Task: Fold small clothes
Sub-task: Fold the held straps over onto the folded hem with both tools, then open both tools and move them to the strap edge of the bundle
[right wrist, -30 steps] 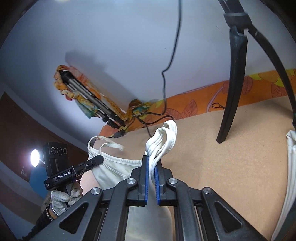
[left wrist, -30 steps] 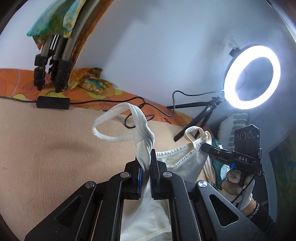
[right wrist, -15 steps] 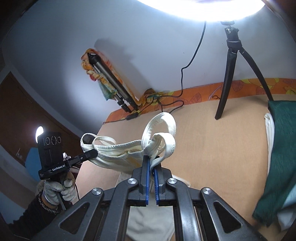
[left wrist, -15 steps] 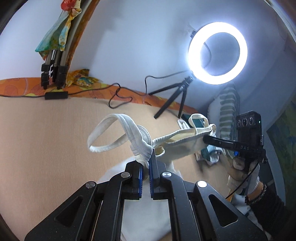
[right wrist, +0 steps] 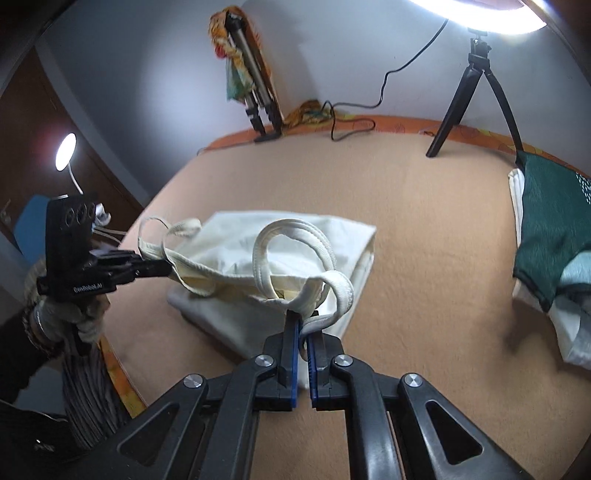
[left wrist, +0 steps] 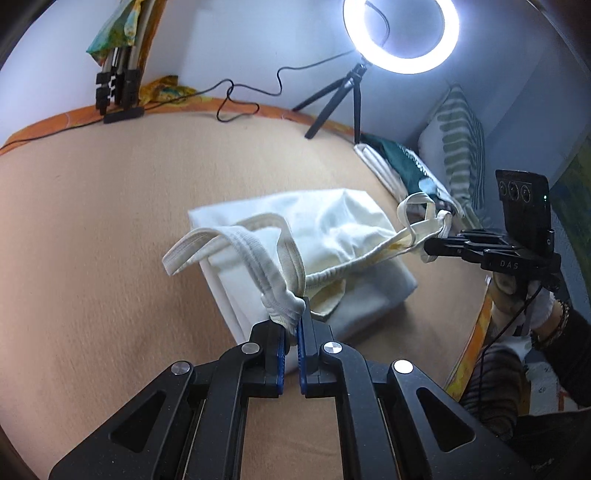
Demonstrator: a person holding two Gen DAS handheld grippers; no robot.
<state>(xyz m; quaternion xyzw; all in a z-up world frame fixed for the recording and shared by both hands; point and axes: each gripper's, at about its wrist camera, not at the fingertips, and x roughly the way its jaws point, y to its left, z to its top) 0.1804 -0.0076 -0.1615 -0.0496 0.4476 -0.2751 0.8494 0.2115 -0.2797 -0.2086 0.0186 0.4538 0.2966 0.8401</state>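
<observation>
A small cream sleeveless top (left wrist: 332,229) (right wrist: 258,254) lies folded over on the tan bed cover (left wrist: 92,240) (right wrist: 424,240). My left gripper (left wrist: 291,332) is shut on its bunched left shoulder straps (left wrist: 280,273), just above the cloth. My right gripper (right wrist: 303,332) is shut on the right shoulder straps (right wrist: 295,240). Each gripper shows in the other's view, the right one (left wrist: 439,245) and the left one (right wrist: 162,267), with the neckline stretched between them.
A ring light on a tripod (left wrist: 400,33) (right wrist: 469,92) stands at the far edge, with a cable (left wrist: 236,96). A folded tripod (left wrist: 118,81) (right wrist: 255,99) leans on the wall. A pile of green and white clothes (left wrist: 399,162) (right wrist: 546,236) lies at the right, by a striped pillow (left wrist: 461,147).
Both grippers have come down from high in the air toward the bed, still holding the straps. The top's body now lies doubled on the bed cover beneath them.
</observation>
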